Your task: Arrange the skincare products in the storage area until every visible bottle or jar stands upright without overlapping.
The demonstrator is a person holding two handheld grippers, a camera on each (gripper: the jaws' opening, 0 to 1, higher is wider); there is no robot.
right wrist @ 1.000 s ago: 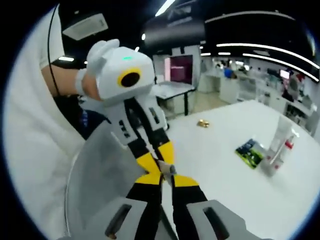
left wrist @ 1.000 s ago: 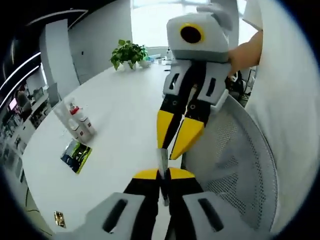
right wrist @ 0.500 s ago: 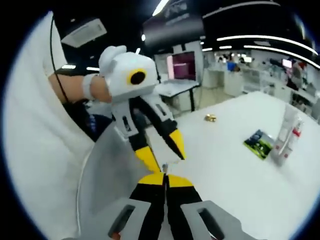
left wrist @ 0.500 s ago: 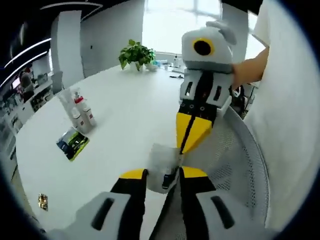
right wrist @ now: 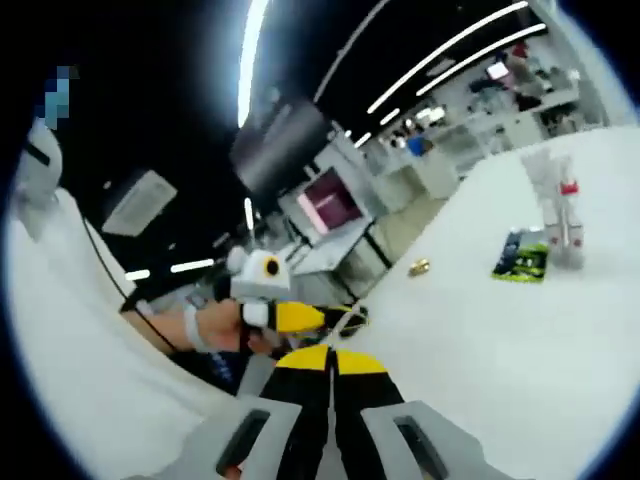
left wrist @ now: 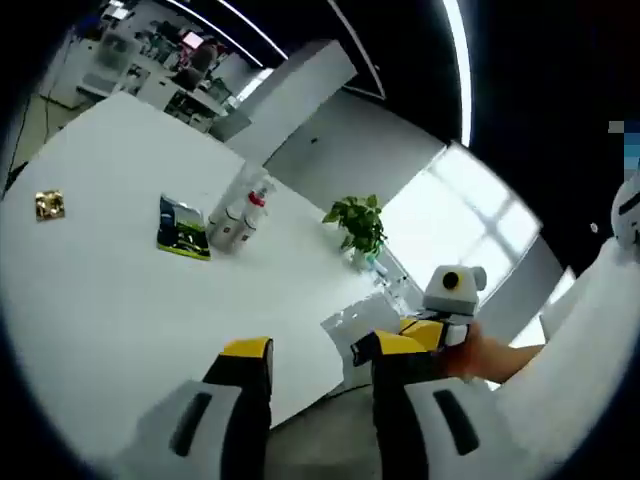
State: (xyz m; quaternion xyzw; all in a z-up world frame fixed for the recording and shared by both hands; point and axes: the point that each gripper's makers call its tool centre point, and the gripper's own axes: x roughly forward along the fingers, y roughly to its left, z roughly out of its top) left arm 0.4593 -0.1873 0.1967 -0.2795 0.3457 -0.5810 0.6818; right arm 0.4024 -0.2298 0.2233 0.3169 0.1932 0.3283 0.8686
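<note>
Small white plastic skincare bottles (left wrist: pixel 238 217), one red-capped, upright far across white table (left wrist: pixel 90 300) beside dark-green packet (left wrist: pixel 183 227); left gripper (left wrist: pixel 312 352) jaws apart, right gripper (right wrist: pixel 331 357) jaws together, empty; bottles likely light, slick, tippy — grip mid-body.

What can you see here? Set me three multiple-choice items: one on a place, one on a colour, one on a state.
1. Where does the packet lie?
A. under the plant
B. beside the bottles
C. in a gripper

2. What colour is the bottle cap?
A. red
B. blue
C. black

3. How do the left tongs stand?
A. shut on a bottle
B. shut on the packet
C. open

Key: 1 B, the packet lies flat on the table right by the bottles; 2 A, the cap shows red in the left gripper view; 3 C, a wide gap parts the yellow tips.
</note>
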